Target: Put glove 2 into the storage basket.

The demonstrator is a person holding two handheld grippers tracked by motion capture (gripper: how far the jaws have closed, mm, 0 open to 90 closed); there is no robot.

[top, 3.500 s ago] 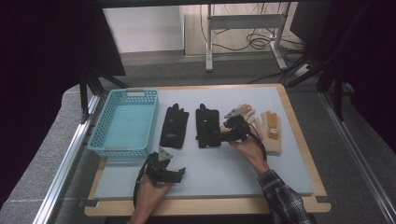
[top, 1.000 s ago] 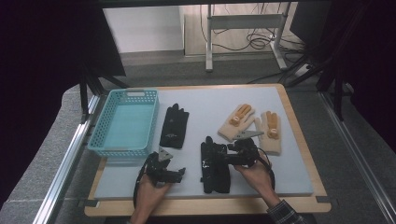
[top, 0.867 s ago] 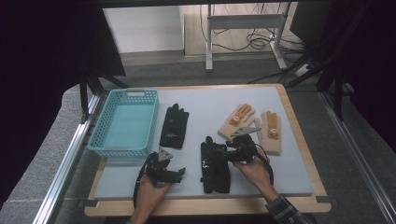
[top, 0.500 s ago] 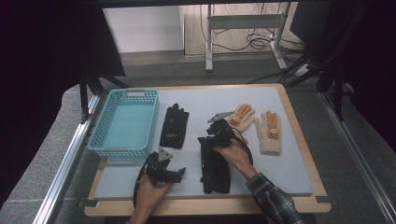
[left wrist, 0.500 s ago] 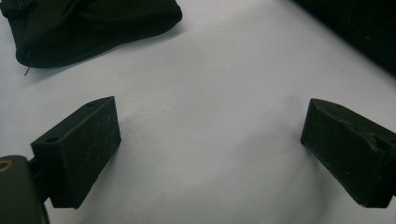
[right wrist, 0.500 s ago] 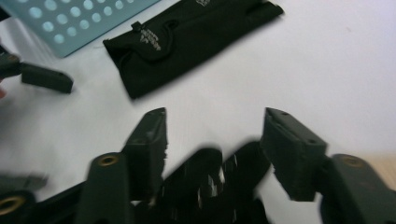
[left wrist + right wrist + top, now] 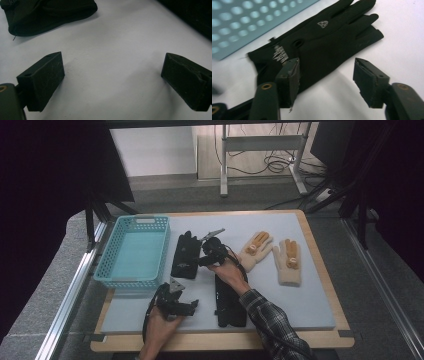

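Observation:
Two black gloves lie on the white mat [image 7: 300,305]. One black glove [image 7: 184,255] [image 7: 324,40] rests beside the basket, the other black glove [image 7: 227,302] lies nearer the front edge. My right gripper [image 7: 204,257] [image 7: 325,66] hovers at the far glove's cuff. Its jaws have just been opening and stand apart, the left one over the glove's edge, neither pressing on it. Low over bare mat at the front left, my left gripper [image 7: 186,304] [image 7: 112,65] is open and holds nothing. A black glove's end [image 7: 50,15] lies ahead of it.
A light blue basket [image 7: 107,265] [image 7: 242,22] stands at the mat's left. Two tan gloves [image 7: 255,249] [image 7: 289,262] lie palm-up at the right. The wooden table rim [image 7: 220,342] frames the mat.
My right gripper has left the near black glove at the front and moved back and left to the glove by the basket. Its jaws stand wider. The left gripper has stayed put.

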